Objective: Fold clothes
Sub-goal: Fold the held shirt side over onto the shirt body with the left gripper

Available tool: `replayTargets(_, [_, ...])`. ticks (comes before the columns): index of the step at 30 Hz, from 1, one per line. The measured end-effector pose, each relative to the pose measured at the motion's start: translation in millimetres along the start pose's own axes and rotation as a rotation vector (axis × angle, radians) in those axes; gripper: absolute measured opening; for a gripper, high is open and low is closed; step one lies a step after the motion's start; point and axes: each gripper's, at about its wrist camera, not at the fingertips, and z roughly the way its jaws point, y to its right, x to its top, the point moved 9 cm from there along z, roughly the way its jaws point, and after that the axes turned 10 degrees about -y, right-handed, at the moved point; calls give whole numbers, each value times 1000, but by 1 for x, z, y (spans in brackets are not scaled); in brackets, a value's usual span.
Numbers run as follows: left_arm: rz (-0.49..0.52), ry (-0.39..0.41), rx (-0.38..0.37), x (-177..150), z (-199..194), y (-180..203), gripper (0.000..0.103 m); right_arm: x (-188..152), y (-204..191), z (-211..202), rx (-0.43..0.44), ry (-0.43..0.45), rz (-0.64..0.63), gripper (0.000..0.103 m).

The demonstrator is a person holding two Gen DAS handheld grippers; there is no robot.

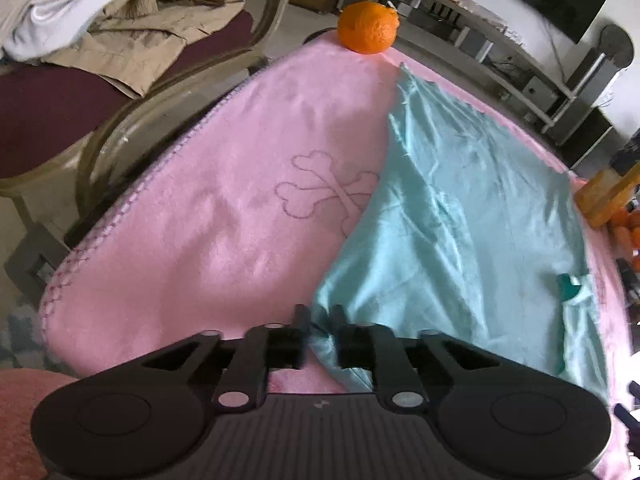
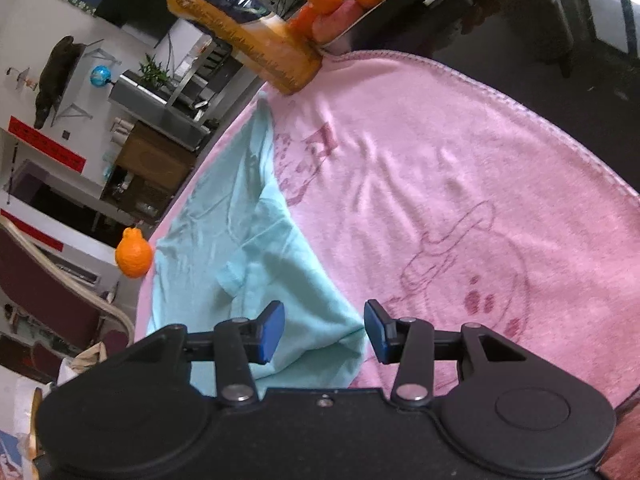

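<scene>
- Teal cloth (image 1: 460, 216) lies rumpled on pink blanket (image 1: 200, 220), its far tip near the orange (image 1: 368, 26).
- Left gripper (image 1: 320, 332) is pinching the cloth's near corner.
- Right gripper (image 2: 325, 330) gapes wide, empty, over the other near corner.
- Judgement: clamp both corners squarely and keep the edge taut.
</scene>
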Motion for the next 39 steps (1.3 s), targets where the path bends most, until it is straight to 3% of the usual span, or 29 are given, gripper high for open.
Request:
replayTargets(9, [20, -14, -40, 1, 8, 8, 28, -2, 13, 12, -25, -37, 38, 38])
replayTargets(11, [26, -7, -40, 3, 10, 10, 25, -3, 12, 13, -19, -34, 33, 36])
replayTargets(13, [47, 3, -21, 5, 12, 13, 3, -5, 9, 14, -41, -30, 2, 28])
replayTargets(14, [54, 9, -6, 5, 12, 13, 2, -6, 8, 14, -52, -29, -13, 24])
replayTargets(15, [54, 21, 7, 5, 10, 13, 2, -7, 6, 14, -63, -27, -28, 9])
replayTargets(18, [27, 52, 49, 6, 0, 4, 2, -10, 3, 15, -96, -22, -74, 6])
replayTargets(22, [46, 18, 56, 4, 7, 6, 4, -14, -3, 16, -139, -15, -134, 6])
replayTargets(23, [64, 17, 59, 3, 8, 8, 7, -15, -4, 16, -150, -14, -149, 6])
replayTargets(24, [76, 10, 56, 1, 7, 10, 19, -16, -5, 16, -161, -12, -165, 7])
replayTargets(26, [70, -5, 34, -3, 4, 10, 23, -18, -8, 16, -183, -9, -195, 11])
replayTargets(27, [45, -14, 11, -6, 0, 7, 27, -19, -9, 15, -182, -10, -196, 19])
replayTargets(28, [19, -24, -14, -10, -3, 5, 28, -21, -7, 10, -144, -19, -155, 29])
replayTargets(32, [-71, -107, -162, -28, -6, 6, 31, -36, -2, 2, -2, -91, -8, 37])
replayTargets(35, [-60, -98, -106, -28, -3, 7, 32, -48, -2, 7, 58, -153, 54, 38])
replayTargets(39, [-97, -31, -38, -16, -5, -4, 35, -49, -4, 13, 25, -149, 36, 38])
